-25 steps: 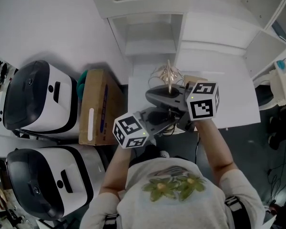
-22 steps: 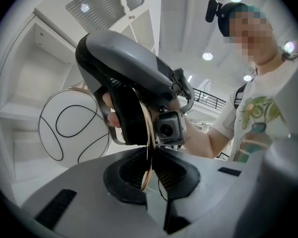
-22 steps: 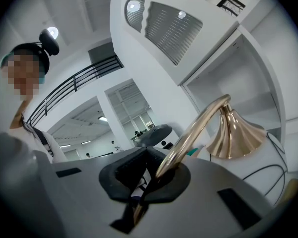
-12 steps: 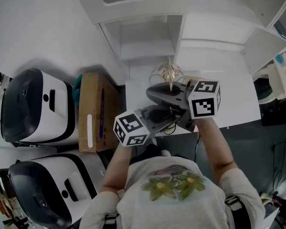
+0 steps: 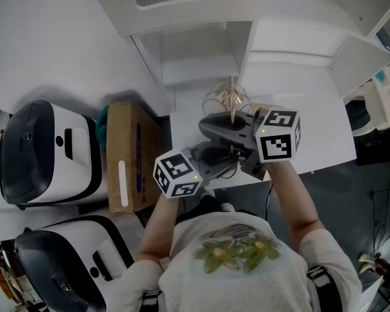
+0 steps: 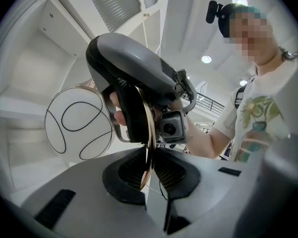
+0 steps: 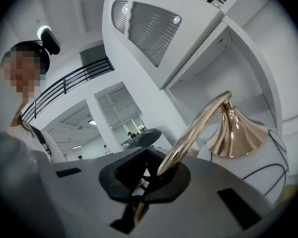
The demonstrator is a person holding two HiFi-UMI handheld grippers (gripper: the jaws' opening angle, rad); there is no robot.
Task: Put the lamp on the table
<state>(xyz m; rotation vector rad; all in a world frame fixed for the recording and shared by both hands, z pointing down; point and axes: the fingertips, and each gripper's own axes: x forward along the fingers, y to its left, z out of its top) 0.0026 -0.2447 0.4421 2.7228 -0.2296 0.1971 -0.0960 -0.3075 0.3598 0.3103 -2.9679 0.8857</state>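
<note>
At 9 o'clock in the head view, two white-and-black machines point(image 5: 45, 151) and one brown cardboard box point(image 5: 127, 155) are seen. One gold lamp with a white globe point(image 5: 231, 103) is held at 12 o'clock. Its thin base disc is pinched by the left gripper point(image 6: 148, 175) and its curved stem clamped by the right gripper point(image 7: 149, 182), presumably against tipping, above the one white table point(image 5: 325, 122).

The lamp point(image 5: 231, 103) hangs over the counter's point(image 5: 318, 135) left part, before the shelf unit point(image 5: 195, 51). A cardboard box point(image 5: 127, 155) stands just left of the counter, with two machines point(image 5: 42, 151) farther left.
</note>
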